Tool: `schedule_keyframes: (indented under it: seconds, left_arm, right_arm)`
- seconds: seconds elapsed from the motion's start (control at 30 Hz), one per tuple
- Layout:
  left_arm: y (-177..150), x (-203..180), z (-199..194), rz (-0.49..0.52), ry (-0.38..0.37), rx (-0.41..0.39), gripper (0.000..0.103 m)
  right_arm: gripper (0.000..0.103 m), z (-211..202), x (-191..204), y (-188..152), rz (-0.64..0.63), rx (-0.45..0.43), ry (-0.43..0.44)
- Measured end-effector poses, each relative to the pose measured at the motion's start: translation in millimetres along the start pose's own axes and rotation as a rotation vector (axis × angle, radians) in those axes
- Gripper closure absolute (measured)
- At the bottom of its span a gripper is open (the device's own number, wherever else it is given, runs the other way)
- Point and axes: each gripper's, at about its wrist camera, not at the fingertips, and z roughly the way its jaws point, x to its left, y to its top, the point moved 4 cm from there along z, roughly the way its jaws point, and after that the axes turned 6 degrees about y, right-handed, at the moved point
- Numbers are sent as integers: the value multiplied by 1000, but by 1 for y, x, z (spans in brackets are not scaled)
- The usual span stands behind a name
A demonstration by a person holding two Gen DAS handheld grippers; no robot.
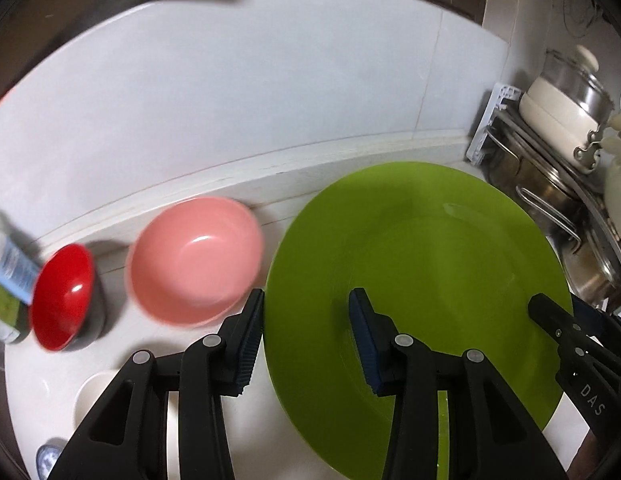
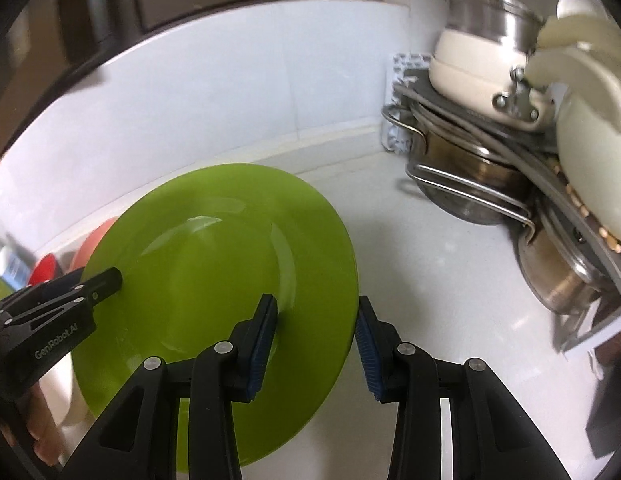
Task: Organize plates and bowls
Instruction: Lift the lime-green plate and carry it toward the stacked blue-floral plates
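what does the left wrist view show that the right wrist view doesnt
Only the left wrist view shows the whole pink bowl and red bowl, plus a blue-labelled bottle at the left edge. Only the right wrist view shows the bare counter right of the plate and the full pot stack. Both show the green plate, with the left hand-held gripper and right hand-held gripper each open astride its rim.

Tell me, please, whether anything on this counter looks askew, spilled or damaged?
Nothing looks spilled or broken. The one oddity is the green plate: it seems tilted rather than flat, with the left gripper and right gripper each open astride its rim. The pink bowl and red bowl stand upright.
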Motion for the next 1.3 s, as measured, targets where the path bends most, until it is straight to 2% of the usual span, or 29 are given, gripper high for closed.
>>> schedule_keyframes:
  seconds: [0.33, 0.9, 1.3]
  left_arm:
    - [-28, 69, -42, -87, 25, -25, 61]
    - [-96, 214, -120, -251, 132, -79, 61]
    - [-142, 291, -164, -337, 198, -95, 61]
  right_arm:
    - [63, -34, 63, -22, -89, -29, 30]
    - [63, -83, 202, -68, -229, -54, 169]
    - [63, -108, 280, -101, -303, -58, 254]
